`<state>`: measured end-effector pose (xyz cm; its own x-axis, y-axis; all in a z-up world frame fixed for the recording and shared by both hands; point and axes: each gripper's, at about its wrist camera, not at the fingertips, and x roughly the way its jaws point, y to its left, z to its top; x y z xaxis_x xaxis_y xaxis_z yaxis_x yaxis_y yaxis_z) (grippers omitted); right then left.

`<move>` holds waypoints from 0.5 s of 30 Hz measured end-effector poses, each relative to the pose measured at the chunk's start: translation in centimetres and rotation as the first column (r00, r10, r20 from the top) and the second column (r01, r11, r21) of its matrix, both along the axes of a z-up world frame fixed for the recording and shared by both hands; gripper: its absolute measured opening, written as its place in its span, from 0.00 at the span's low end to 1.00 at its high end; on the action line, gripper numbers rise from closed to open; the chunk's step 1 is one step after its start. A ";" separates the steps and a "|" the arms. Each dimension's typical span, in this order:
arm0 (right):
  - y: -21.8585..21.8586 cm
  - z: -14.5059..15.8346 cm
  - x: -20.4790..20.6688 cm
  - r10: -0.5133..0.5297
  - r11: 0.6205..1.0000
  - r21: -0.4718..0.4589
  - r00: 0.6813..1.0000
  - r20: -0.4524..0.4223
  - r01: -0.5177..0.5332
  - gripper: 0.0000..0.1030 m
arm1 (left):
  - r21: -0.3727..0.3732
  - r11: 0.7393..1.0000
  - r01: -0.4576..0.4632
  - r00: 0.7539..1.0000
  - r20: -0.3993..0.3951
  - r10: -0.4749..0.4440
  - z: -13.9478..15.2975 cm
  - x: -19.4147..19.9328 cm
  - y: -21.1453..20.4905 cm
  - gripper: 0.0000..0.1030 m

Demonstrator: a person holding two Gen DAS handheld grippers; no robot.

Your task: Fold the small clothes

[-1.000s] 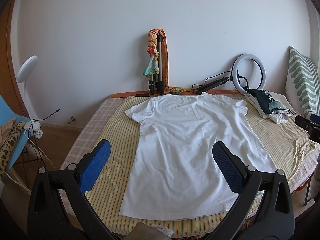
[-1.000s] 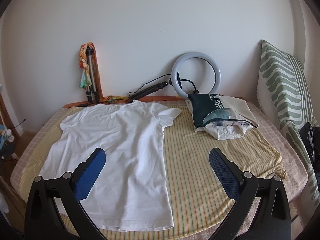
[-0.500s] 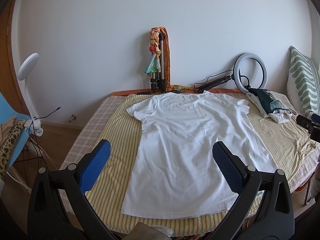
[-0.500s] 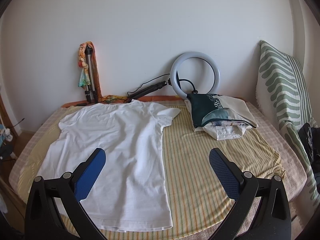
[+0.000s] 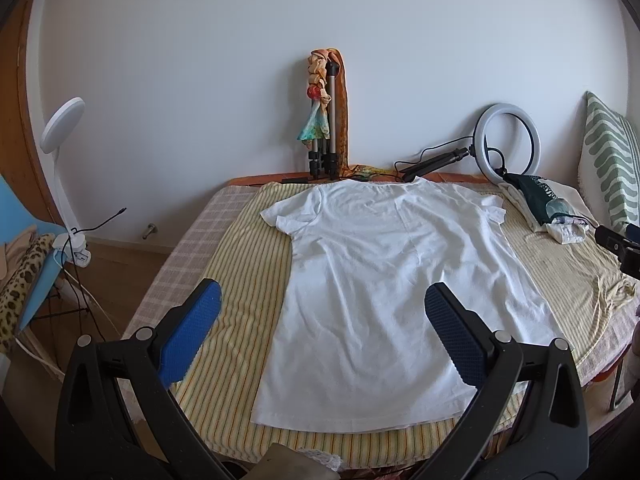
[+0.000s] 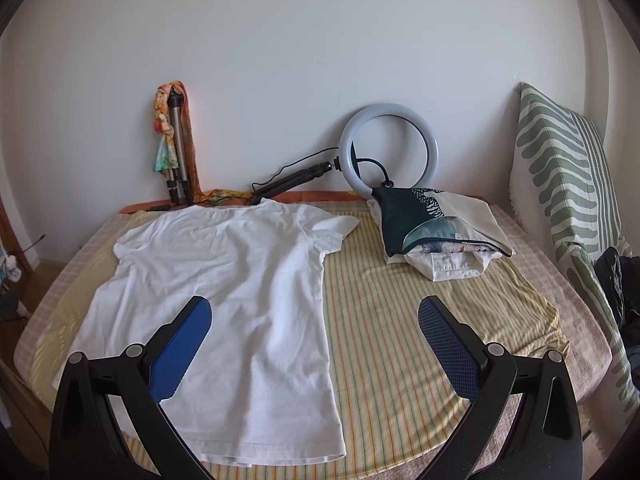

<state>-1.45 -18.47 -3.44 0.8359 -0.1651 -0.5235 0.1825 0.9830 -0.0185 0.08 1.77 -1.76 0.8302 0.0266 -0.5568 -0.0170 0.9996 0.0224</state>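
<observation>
The white T-shirt (image 5: 384, 292) lies flat on the bed (image 6: 420, 320), hem nearest, collar toward the wall; left tongs (image 5: 320, 320) and right tongs (image 6: 314, 326) hover spread, empty; left sits squarer over it.

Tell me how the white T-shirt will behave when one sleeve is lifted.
The white T-shirt looks thin and wrinkled, so it will probably droop limply. Lying flat on the striped sheet, it will likely drag rather than slide cleanly, perhaps rucking the sheet.

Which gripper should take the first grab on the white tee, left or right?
Left, probably. The left gripper is open and frames the white t-shirt's left half and hem. The right gripper is open too, but centred over the shirt's right edge and the bare striped sheet.
</observation>
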 end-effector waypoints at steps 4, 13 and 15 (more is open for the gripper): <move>0.6 -0.2 0.6 -0.011 1.000 -0.014 1.000 -0.013 0.011 1.00 | -0.015 1.000 -0.005 1.000 -0.018 0.005 -0.2 0.1 0.8 1.00; 2.1 -0.7 1.8 0.024 0.999 -0.034 0.998 -0.054 -0.026 1.00 | -0.096 0.995 -0.038 0.996 -0.089 0.029 -2.0 0.2 4.1 1.00; 2.5 -0.8 2.3 0.064 0.998 -0.003 0.997 -0.053 -0.064 1.00 | -0.098 0.993 -0.065 0.994 -0.095 0.056 -2.6 -0.1 5.0 0.97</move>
